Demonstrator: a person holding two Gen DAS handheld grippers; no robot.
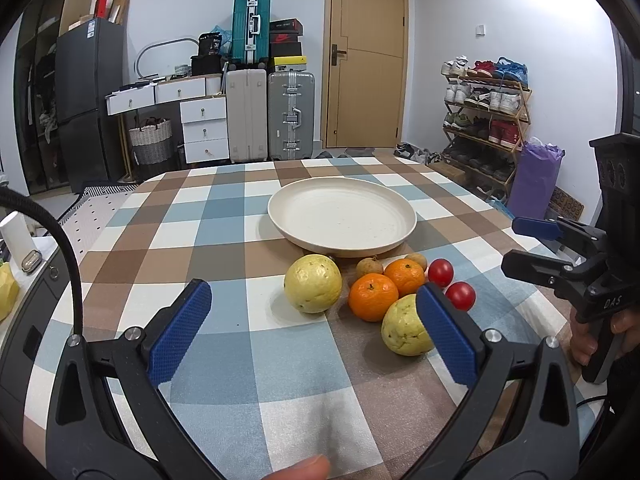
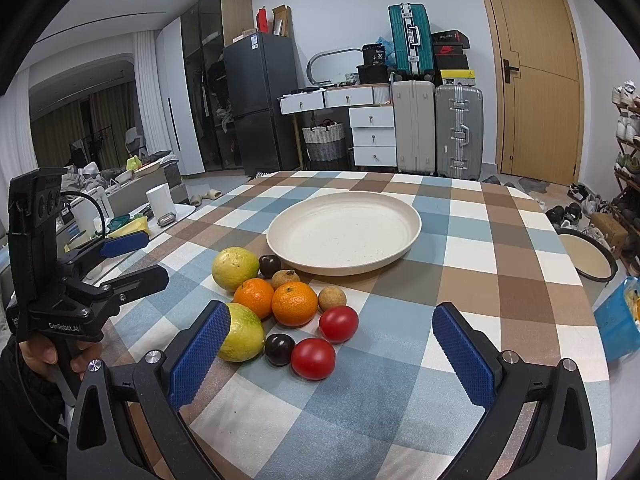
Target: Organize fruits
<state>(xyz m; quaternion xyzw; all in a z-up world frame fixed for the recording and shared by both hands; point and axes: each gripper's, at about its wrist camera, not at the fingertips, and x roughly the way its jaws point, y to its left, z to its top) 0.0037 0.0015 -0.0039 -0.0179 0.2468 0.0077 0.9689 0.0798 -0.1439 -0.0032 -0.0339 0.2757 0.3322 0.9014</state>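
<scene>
Left wrist view: the left tool (image 1: 312, 320) hangs wide open and empty over the checked worktop (image 1: 224, 216), fruit piled at one o'clock just before the bare plate (image 1: 342, 216). The near guava (image 1: 402, 326), half hidden by a pad, looks firm and heavy; grip its middle. Right wrist view: the right tool (image 2: 330, 342), also spread and empty, frames two tomatoes (image 2: 313, 358), likely soft, slick, needing gentle pressure. Dark plums (image 2: 280, 349) hide low; longans (image 2: 332, 298) are partly covered.
</scene>
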